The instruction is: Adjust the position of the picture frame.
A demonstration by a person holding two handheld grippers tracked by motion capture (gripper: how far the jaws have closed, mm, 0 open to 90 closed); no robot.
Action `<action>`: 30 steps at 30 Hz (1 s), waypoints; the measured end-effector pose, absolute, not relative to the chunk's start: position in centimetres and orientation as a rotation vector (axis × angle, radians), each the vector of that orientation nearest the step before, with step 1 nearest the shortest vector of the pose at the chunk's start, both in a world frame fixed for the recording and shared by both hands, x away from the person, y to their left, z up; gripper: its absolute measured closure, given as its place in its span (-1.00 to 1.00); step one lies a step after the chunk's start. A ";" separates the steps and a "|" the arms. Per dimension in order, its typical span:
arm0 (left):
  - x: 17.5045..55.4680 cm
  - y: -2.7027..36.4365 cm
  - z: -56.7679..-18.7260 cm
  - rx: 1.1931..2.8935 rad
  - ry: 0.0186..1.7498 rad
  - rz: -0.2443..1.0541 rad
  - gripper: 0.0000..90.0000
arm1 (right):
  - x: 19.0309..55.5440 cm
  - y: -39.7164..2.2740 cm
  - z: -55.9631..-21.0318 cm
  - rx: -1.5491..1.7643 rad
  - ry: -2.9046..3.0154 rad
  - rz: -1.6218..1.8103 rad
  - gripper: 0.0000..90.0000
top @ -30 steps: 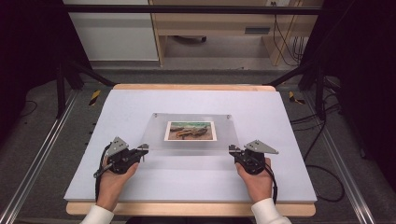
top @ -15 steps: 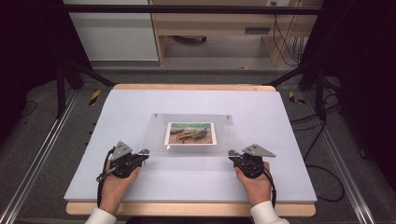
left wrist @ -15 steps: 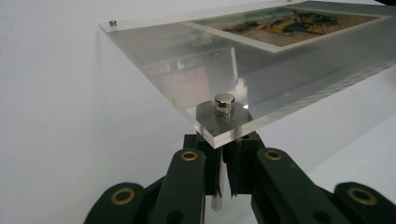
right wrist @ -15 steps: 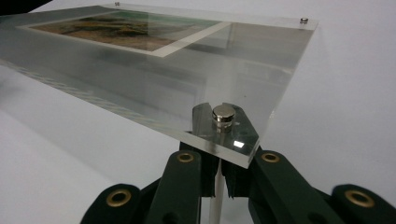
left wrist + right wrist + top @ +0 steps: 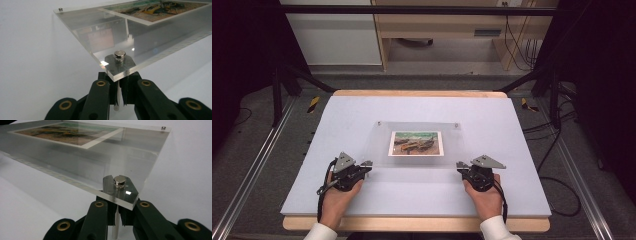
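A clear acrylic frame (image 5: 414, 143) with a landscape photo (image 5: 415, 143) inside lies near the middle of the pale blue-grey mat (image 5: 362, 115) that covers the wooden table (image 5: 417, 93). The left gripper (image 5: 368, 164) is at the frame's near left corner and the right gripper (image 5: 459, 166) at its near right corner. In the left gripper view the jaws are closed together on a thin metal standoff post (image 5: 117, 100) under that corner, below its silver cap (image 5: 119, 54). In the right gripper view the jaws likewise pinch the post (image 5: 114, 223) beneath the cap (image 5: 120, 181). Bare mat lies wide on every side of the frame, most of all toward the far edge and the left and right edges. Nothing else rests on the mat. Past the table stand black rig struts (image 5: 287, 80), a wooden desk (image 5: 447, 30) and loose cables (image 5: 557, 145) on the grey floor, all well apart from the frame.
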State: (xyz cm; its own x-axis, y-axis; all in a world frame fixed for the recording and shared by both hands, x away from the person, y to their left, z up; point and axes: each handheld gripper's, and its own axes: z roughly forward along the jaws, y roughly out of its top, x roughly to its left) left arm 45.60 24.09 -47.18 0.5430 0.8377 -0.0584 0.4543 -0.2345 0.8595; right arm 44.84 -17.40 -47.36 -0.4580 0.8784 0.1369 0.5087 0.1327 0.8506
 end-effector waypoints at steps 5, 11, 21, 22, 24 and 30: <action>45.7 24.0 -47.5 1.885 1.063 0.521 0.87 | 44.9 -17.4 -47.6 1.340 2.036 1.240 0.88; 45.6 24.0 -47.5 1.884 1.063 0.521 0.87 | 44.9 -17.4 -47.7 1.340 2.037 1.237 0.88; 45.6 23.9 -47.5 1.884 1.064 0.518 0.85 | 45.0 -17.6 -47.9 1.343 2.034 1.239 0.87; 45.6 23.9 -47.5 1.883 1.066 0.521 0.81 | 45.0 -17.6 -47.9 1.348 2.035 1.244 0.86; 45.6 24.0 -47.5 1.878 1.080 0.519 0.62 | 45.0 -17.8 -47.9 1.366 2.042 1.259 0.72; 45.4 24.5 -47.5 1.895 1.098 0.500 0.08 | 44.3 -18.7 -47.2 1.362 2.063 1.277 0.06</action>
